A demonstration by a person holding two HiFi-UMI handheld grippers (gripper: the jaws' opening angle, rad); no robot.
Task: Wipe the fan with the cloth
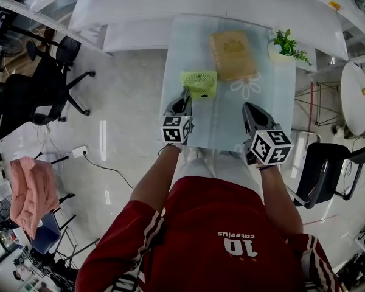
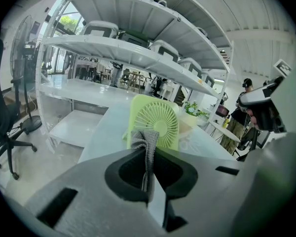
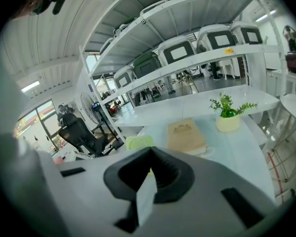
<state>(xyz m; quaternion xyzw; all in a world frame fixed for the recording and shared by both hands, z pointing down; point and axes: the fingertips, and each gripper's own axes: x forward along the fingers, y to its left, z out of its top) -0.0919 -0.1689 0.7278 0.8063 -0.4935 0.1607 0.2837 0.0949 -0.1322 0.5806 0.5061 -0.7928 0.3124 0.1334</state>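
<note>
Tan book (image 1: 233,55), potted plant (image 1: 284,46), black chair (image 1: 42,93)

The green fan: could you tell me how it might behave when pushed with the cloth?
The fan stands upright and looks thin, so a firm push may tip it. It seems plastic, probably light and apt to slide on the smooth table.

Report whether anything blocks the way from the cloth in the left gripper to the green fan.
Nothing visible does. The left gripper, shut on the grey knitted cloth, faces the light-green square desk fan directly across the pale tabletop; the tan book lies beyond it.
</note>
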